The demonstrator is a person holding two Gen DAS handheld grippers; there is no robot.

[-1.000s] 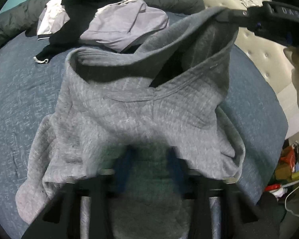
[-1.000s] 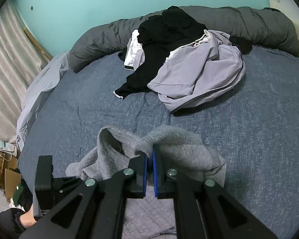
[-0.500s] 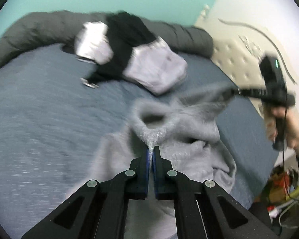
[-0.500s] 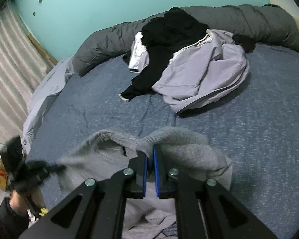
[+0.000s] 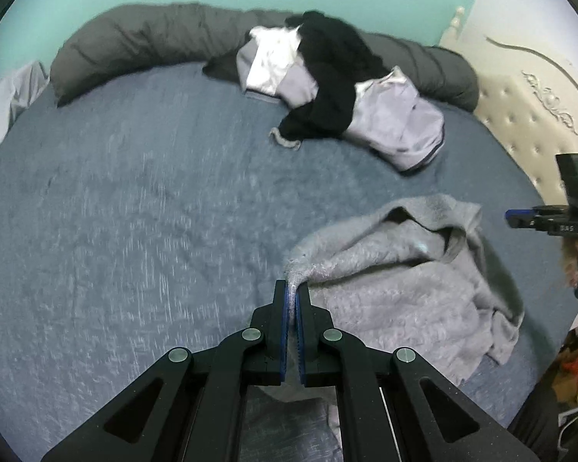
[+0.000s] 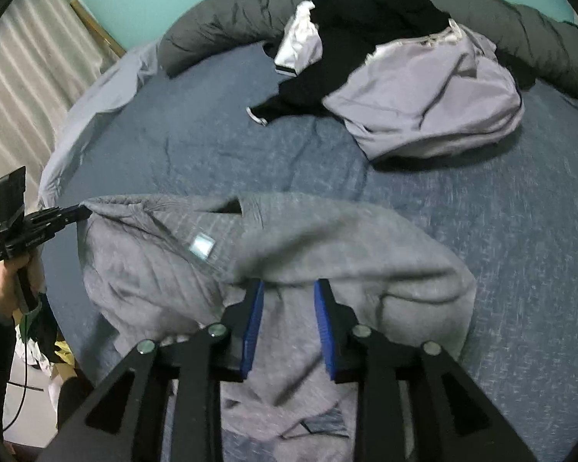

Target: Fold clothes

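Observation:
A grey sweatshirt [image 5: 397, 292] lies rumpled on the blue bed sheet [image 5: 135, 211], neck opening facing the far side. My left gripper [image 5: 292, 292] is shut on one edge of it; in the right wrist view the left gripper [image 6: 71, 213] pinches the garment's left corner and holds it taut. My right gripper [image 6: 289, 288] hangs over the sweatshirt [image 6: 327, 238] with its jaws opening. Grey cloth lies between and ahead of the blue pads [image 6: 252, 323], which do not press on it. From the left wrist view the right gripper [image 5: 520, 216] is clear of the cloth.
A heap of black, lavender and white clothes [image 5: 339, 88] lies at the far side against a rolled dark grey duvet [image 5: 142, 38]. A cream tufted headboard [image 5: 528, 115] is at the right, a curtain [image 6: 23, 69] at the left. Clutter lies on the floor beside the bed.
The left gripper has pulled its edge of the sweatshirt away, spreading the garment. The right jaws have parted and let the cloth go, and it has dropped onto the bed.

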